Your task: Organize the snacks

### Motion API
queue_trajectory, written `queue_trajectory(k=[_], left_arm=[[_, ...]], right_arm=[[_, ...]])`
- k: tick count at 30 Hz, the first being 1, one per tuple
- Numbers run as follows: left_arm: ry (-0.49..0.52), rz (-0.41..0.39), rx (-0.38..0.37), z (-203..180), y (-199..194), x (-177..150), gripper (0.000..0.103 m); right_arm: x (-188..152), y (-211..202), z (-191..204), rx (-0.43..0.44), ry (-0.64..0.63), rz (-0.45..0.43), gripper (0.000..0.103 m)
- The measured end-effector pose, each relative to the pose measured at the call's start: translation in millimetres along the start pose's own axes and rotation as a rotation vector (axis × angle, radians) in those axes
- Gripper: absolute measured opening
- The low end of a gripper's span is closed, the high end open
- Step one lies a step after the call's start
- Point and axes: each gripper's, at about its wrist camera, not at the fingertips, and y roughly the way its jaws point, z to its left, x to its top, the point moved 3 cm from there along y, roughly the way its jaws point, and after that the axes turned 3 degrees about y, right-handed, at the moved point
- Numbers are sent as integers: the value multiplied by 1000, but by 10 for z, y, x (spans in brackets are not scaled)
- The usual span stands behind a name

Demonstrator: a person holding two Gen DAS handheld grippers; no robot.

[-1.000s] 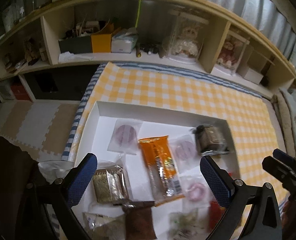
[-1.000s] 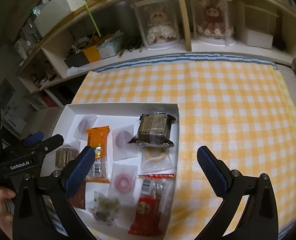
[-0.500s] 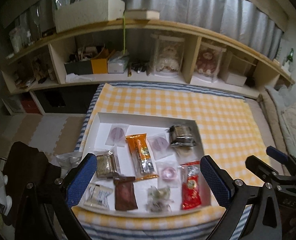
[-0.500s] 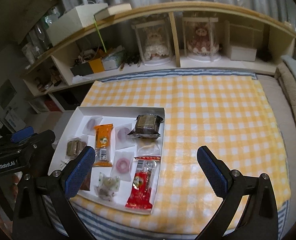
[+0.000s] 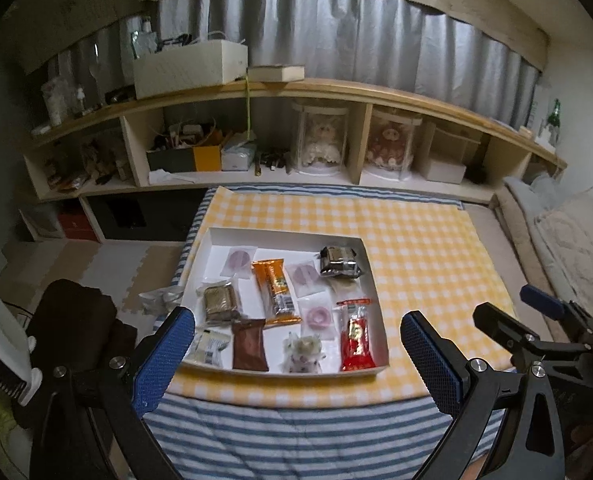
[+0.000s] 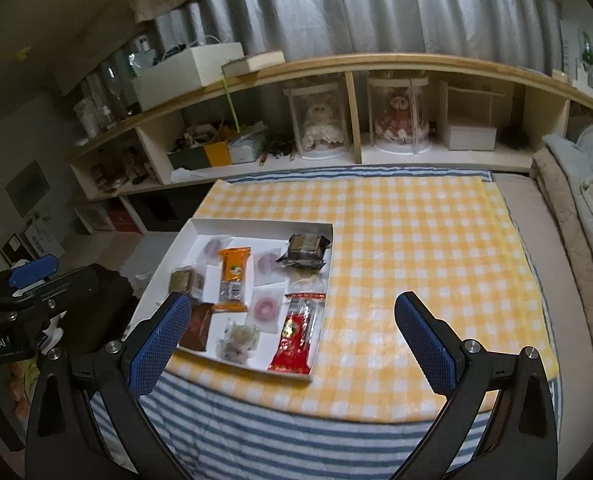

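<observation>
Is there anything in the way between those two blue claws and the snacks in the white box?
Nothing visible. The left gripper and right gripper are both open and empty, held back over the near edge of the bed. The white box has no lid, and the snacks, such as the red packet, lie uncovered.

You've pulled both grippers up and back from the white tray (image 5: 292,236), which now sits whole in view near the bed's front-left corner. Your left gripper (image 5: 296,360) and right gripper (image 6: 290,340) have drawn clear, both gaping wide.
</observation>
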Motion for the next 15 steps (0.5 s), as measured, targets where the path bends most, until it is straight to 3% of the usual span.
queue_trajectory(k=[11,15], left_arm=[[40,-37,83,-32,-371,-647,103],[39,-47,76,-16,-396,-815,103]], right_arm=[[-413,-387,-7,-34,-47,-70,103],[-543,-448,-6,-43,-55,-90,103]])
